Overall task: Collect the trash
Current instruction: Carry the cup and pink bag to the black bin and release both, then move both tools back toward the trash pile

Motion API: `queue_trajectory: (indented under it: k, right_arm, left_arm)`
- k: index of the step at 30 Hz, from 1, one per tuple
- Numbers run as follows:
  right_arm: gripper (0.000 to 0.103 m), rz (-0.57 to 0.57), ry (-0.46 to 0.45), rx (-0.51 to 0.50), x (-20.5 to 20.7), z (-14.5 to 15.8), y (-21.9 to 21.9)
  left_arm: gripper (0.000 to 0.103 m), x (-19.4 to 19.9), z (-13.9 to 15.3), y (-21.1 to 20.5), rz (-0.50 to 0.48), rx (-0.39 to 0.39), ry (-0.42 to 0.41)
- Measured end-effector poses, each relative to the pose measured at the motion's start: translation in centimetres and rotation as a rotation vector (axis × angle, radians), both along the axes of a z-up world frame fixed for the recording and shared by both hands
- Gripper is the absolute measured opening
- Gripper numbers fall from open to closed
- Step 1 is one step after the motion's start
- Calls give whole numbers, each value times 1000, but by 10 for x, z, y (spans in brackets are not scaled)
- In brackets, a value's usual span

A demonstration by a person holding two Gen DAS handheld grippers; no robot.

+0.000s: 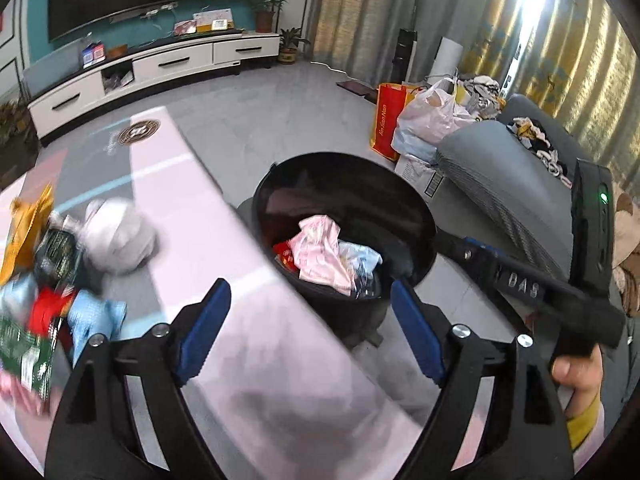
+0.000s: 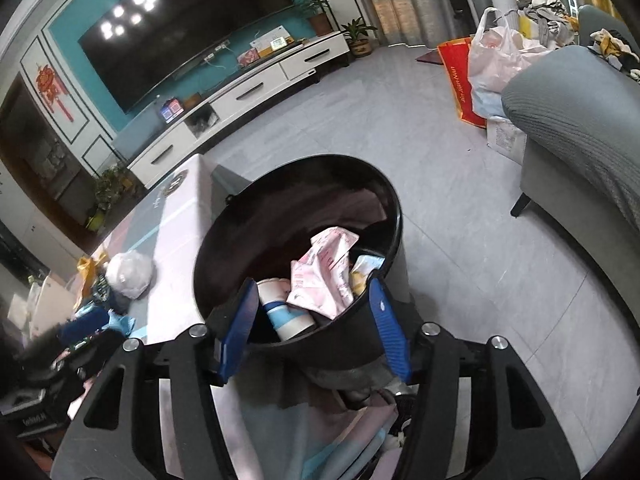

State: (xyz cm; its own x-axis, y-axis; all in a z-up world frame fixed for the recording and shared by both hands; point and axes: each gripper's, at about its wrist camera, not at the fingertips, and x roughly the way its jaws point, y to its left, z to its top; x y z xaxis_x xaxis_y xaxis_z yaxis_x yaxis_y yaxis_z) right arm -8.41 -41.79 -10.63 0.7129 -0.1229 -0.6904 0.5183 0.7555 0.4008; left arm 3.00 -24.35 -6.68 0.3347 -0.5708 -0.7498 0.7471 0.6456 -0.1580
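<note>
Bin: black round trash bin [image 2: 224,248] stands on grey floor tiles, just beside the long edge of a low table [image 1: 208,216].
Bin contents: pink printed wrapper [image 2: 320,276] on top; a white cup with a blue band [image 2: 286,312] lying tilted against the near wall; pale blue packaging [image 1: 362,260] beside the pink piece.
Right gripper: right gripper [image 2: 314,322] sits over the bin's near rim, blue pads spread partway, nothing pinched between them; the cup lies in the gap below, free of both pads.
Left gripper: left gripper [image 1: 310,330] hangs over the table edge next to the bin, jaws wide and empty.
Hand: right hand [image 1: 578,372] wraps its gripper's black handle at the right edge of the left view, with a yellow cuff below it.
Table trash: crumpled white wad [image 1: 118,238], then a blurred heap of wrappers [image 1: 44,300] in red, blue, green and yellow at the table's left end.
Room: grey sofa [image 2: 580,120] right of the bin; red bag [image 1: 388,120] and white plastic bag [image 1: 432,116] on the floor behind; TV [image 2: 184,36] above a white cabinet [image 1: 160,68] on the far wall.
</note>
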Motion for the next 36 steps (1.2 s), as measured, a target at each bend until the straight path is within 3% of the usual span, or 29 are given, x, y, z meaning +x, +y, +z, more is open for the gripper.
queue_trajectory:
  k: [9,18,23,28,36]
  right_arm:
    - [60,150,21,15,13,13,49]
    - [64,347,52,-18,38,27,118]
    - [64,440,68,-13,52,28,151]
    - [64,512,80,20,69,25,178]
    - [64,523,99,48,91,18,193]
  left_arm:
    - [89,-20,6,106,131,-69,40]
    - [92,-13,5,231,438,-90,65]
    - [92,-3,-4,290,616,-129,125]
    - [92,-3,-10,319,676,-152,135]
    - [92,5,-21,332,689,-187,150]
